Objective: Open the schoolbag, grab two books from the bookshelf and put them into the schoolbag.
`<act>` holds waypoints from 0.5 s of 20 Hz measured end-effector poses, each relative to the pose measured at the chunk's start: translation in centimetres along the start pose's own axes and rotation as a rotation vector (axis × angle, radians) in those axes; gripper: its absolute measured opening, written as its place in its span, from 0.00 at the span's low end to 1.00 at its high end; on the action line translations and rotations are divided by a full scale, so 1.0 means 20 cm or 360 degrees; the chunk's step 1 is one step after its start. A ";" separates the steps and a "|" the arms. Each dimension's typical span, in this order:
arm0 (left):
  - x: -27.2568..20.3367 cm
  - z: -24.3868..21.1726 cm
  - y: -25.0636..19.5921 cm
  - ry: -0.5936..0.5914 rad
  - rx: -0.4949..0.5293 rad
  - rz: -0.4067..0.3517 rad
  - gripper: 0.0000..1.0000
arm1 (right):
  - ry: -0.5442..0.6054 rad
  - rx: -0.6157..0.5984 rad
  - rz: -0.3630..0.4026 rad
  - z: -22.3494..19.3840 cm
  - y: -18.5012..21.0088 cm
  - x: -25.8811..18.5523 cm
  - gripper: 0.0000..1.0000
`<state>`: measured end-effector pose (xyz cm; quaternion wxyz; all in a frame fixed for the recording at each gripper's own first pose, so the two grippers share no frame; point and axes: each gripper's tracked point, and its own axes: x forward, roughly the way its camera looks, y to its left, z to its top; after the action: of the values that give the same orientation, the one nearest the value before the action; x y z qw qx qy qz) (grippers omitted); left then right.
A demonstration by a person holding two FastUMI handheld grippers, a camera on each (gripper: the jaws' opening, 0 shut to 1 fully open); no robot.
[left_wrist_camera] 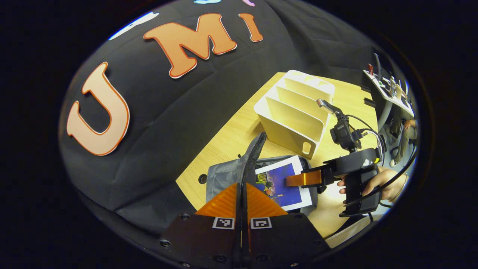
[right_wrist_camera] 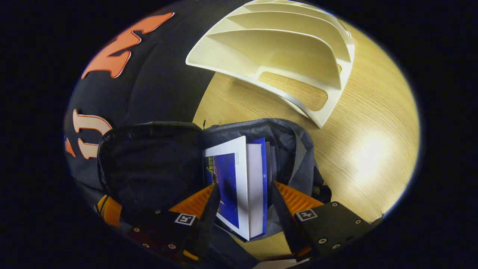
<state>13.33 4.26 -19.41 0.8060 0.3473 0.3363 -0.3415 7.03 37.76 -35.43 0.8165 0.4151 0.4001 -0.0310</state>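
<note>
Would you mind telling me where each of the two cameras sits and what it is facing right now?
Left gripper view: rides on the left tool, whose fingers pinch the flap of the schoolbag; it looks across the table at the bookshelf, and the right tool and a hand show.
Right gripper view: rides on the right tool, looking down into the schoolbag; its open fingers straddle a book.
Shared: schoolbag, book, bookshelf, table.

bright overhead light, strong fisheye bend

glare pools on the table [right_wrist_camera: 373,149] at right in the right gripper view; the bag [right_wrist_camera: 149,164] interior is dark; edges curve and blur, centres stay sharp.
</note>
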 end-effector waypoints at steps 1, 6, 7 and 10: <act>0.00 0.00 -0.02 0.0002 -0.0003 -0.0006 0.02 | 0.0005 0.0008 0.0000 0.00 0.02 0.01 0.70; -0.02 -0.01 -0.04 0.0019 -0.0012 0.0009 0.02 | 0.0078 -0.0105 -0.0073 -0.06 0.03 0.04 0.87; -0.02 -0.02 -0.04 0.0022 -0.0046 0.0012 0.02 | 0.0109 -0.0104 -0.0067 -0.07 0.03 0.03 0.72; -0.01 -0.05 -0.02 0.0032 -0.0173 0.0023 0.02 | 0.0186 -0.0136 -0.0077 -0.08 0.01 -0.02 0.92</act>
<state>12.59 4.93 -20.02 0.8227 0.3089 0.3600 -0.3134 5.94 38.87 -35.57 0.8077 0.3710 0.4581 -0.0094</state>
